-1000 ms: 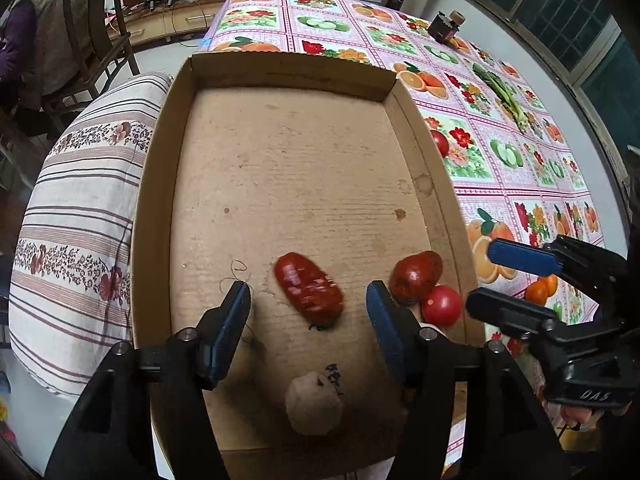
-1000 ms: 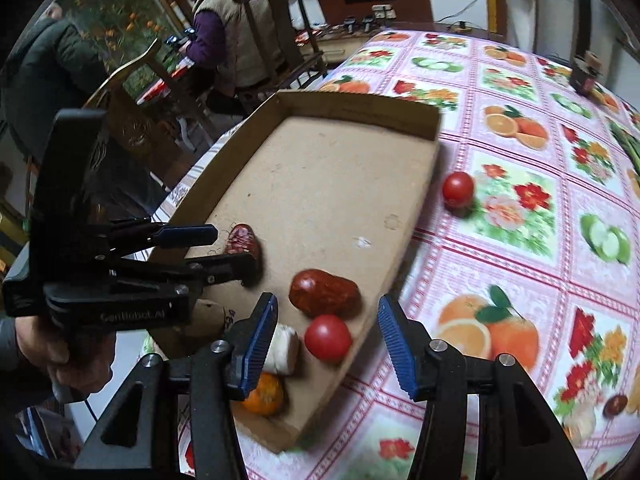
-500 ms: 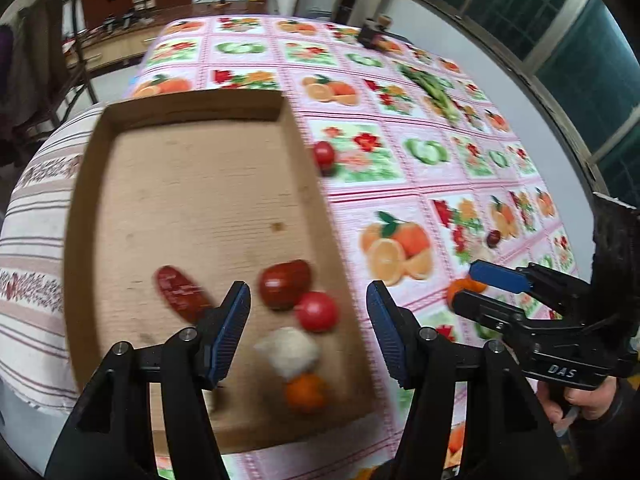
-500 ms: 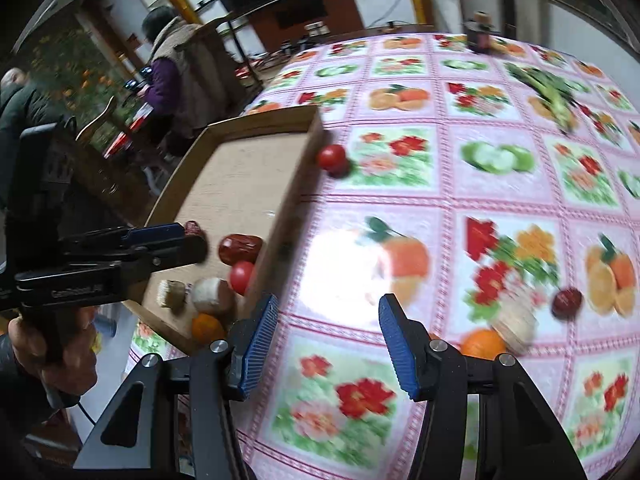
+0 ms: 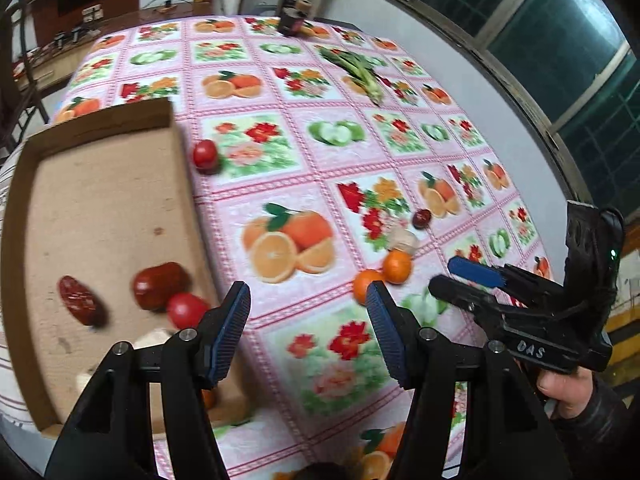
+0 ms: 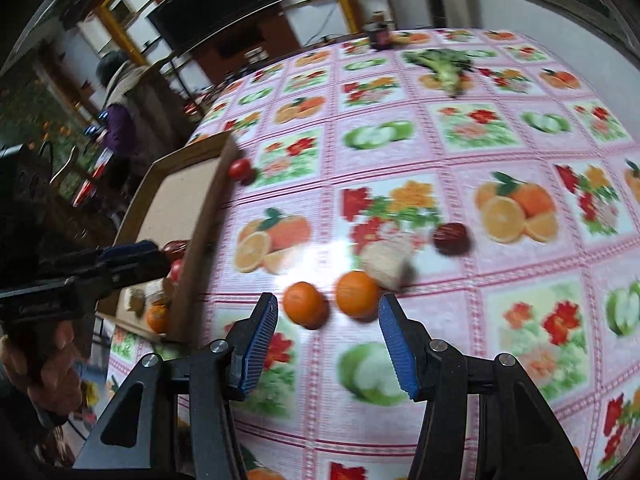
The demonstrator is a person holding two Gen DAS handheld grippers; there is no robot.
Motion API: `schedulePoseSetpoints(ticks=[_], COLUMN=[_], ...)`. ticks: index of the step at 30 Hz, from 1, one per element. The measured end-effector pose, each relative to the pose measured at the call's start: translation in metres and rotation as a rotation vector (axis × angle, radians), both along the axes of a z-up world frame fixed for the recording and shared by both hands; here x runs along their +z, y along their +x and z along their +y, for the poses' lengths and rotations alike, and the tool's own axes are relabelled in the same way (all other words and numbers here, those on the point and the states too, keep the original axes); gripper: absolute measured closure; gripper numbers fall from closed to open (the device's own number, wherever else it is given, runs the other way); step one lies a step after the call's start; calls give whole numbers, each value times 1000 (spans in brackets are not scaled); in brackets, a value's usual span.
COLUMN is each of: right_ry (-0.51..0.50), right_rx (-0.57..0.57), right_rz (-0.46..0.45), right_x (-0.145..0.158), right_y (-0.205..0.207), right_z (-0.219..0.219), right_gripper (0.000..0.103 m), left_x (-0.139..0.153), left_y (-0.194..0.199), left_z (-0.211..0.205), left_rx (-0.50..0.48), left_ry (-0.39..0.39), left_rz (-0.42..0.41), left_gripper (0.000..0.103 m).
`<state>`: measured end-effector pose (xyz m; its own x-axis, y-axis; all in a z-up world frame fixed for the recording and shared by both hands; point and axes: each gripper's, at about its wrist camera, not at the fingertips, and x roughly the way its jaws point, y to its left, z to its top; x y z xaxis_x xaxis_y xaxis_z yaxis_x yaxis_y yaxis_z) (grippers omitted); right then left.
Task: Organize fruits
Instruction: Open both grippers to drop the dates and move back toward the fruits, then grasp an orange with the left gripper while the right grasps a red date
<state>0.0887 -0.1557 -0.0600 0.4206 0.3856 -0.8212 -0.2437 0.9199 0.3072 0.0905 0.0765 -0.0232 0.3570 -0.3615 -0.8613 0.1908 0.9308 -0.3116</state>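
Note:
A cardboard tray [image 5: 104,200] lies at the table's left and holds two red dates [image 5: 160,284], a tomato [image 5: 186,310] and pale pieces. Two oranges [image 6: 306,304] [image 6: 356,294], a pale fruit [image 6: 386,262] and a dark red date [image 6: 450,238] lie loose on the fruit-print tablecloth, just ahead of my right gripper [image 6: 326,314], which is open and empty. My left gripper [image 5: 308,306] is open and empty over the cloth beside the tray's right wall. A tomato [image 5: 205,154] sits outside the tray's far corner.
A bunch of green vegetables [image 5: 358,72] and a dark jar [image 5: 294,20] lie at the far end of the table. A person sits on a chair [image 6: 120,120] beyond the tray. A window wall runs along the right.
Both grippers have swung right, away from the tray and over the open tablecloth. The loose oranges now lie right in front of my right gripper. Both stay open.

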Motion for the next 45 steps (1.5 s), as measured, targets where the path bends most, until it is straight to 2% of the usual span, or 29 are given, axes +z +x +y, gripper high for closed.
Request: schedulePoseSetpoints(ticks=[7,10,17,24,28,29,31,32,33,38,45], right_ry=[-50,-58,-84,-112,-125,-127,-133,-137,-142,-127,-148], right_rx=[-76,-72,-111,-111,-102,-96,-81,-75,-69,-77,-80], right_rz=[11,11,14,38,24,22,17,14,12,18,11], right_x=[-10,-15,-27,-47,-54,-54,-54,-54,-54,-54,-52], right_y=[11,19,48,78,88,89,92,91,91,88,81], right_z=[-32,-35,-44,-44,-41,-40,-38,-37,-37,-41,-41], right_gripper=[48,48,49,50,56,66,70,70,70,67,70], left_x=[-13,-24,-50,-66,-72,-72,-72,-72,-72,-71,-68], left_y=[2,6,16,24,31,32,33,32,30,27,27], left_z=[-46,-61,-80,-92,-99,-100,-104,-106,-107,-107,-103], left_rx=[-127,-183,-238,-266,-262,-266,-284,-301,-310,-318,-304], left_ry=[23,49,92,142,158,161,164,149,140,151,150], left_rz=[34,59,122,125,105,98,82,78,78,61,53], left_gripper=[44,44,44,44,44,45,52,65,69,73,74])
